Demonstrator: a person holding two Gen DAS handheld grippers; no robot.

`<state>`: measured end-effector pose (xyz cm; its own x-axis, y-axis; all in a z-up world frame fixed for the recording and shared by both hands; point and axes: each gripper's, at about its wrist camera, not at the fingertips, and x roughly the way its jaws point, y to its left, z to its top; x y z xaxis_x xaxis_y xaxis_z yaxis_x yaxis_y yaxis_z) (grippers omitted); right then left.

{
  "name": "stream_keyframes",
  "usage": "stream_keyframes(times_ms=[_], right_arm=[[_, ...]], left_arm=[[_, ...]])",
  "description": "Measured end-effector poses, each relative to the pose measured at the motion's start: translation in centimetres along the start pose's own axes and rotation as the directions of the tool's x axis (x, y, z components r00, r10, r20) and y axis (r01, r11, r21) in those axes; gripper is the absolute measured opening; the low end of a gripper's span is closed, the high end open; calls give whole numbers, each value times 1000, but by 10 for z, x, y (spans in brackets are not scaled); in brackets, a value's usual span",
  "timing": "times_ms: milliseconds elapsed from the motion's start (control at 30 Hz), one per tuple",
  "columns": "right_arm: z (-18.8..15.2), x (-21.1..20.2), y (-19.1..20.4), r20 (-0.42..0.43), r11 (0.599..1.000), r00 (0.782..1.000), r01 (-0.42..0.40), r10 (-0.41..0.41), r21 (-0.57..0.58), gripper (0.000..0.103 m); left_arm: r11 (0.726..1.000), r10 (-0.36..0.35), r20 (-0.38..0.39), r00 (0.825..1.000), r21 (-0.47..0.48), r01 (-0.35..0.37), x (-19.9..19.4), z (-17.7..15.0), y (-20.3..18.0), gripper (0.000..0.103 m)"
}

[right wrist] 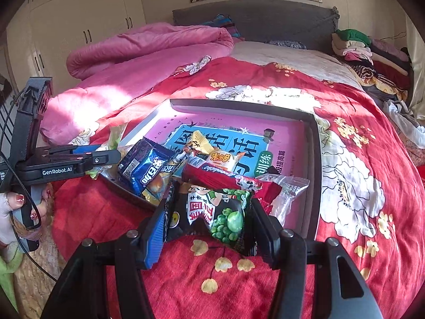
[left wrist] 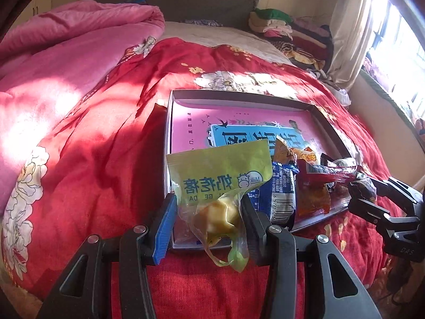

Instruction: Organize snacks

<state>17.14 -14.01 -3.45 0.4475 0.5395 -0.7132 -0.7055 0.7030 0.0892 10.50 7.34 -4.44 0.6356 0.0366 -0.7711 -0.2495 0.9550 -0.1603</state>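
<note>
Black hand-held gripper (right wrist: 111, 156) marked "GenRobot.AI" (blue pads, silver screws), hand (right wrist: 16, 207) with red-painted nails.

Both wrist views close above the bed, angled down, sharing the tray (left wrist: 330, 133) (right wrist: 316, 143), facing the headboard (left wrist: 170, 2) (right wrist: 255, 18)

The lower part of the pink book (right wrist: 289, 143) in the shallow box (right wrist: 316, 159) is covered by the heap of snack packets (right wrist: 202, 164), so its title is only partly seen. Much of the blue packet (left wrist: 283, 194) is hidden behind the green milk-snack bag (left wrist: 220, 175). The sides of the pea packet (right wrist: 225, 212) are masked by the fingers (right wrist: 155, 236). The hand (right wrist: 16, 207) at the left edge is cut off by the frame. The folded clothes (right wrist: 372, 53) at the bed's far corner are too small to be told apart.
</note>
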Motion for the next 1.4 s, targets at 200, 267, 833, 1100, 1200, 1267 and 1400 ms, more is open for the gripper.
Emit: stream_keyframes(times_ms=[200,267,833,1100,1200,1267,1400], right_arm=[[7,8,-5,14,999,999,32,-32,-9,59],[10,12,-6,15,999,999,44,-44,-15,59],[17,28,6,44,993,997,64,-60,-99,59],[12,32,0,24,996,998,65,-64,-63,60],[11,33,0,21,996,998,64,-63,-61,60],[11,34,0,19,996,998,67,-66,-63,60],[9,35,1,14,996,998,67,-66,-62,61]], left_arm=[[1000,-1,-3,1000,4,1,3,0,-2,49],[1000,-1,-4,1000,4,1,3,0,-2,49],[1000,-4,-5,1000,9,4,6,1,-4,49],[1000,-11,-7,1000,12,11,7,2,-5,49],[1000,-13,-8,1000,13,13,7,2,-5,49],[1000,-13,-8,1000,13,14,7,2,-5,49],[1000,-13,-9,1000,13,13,7,2,-5,50]])
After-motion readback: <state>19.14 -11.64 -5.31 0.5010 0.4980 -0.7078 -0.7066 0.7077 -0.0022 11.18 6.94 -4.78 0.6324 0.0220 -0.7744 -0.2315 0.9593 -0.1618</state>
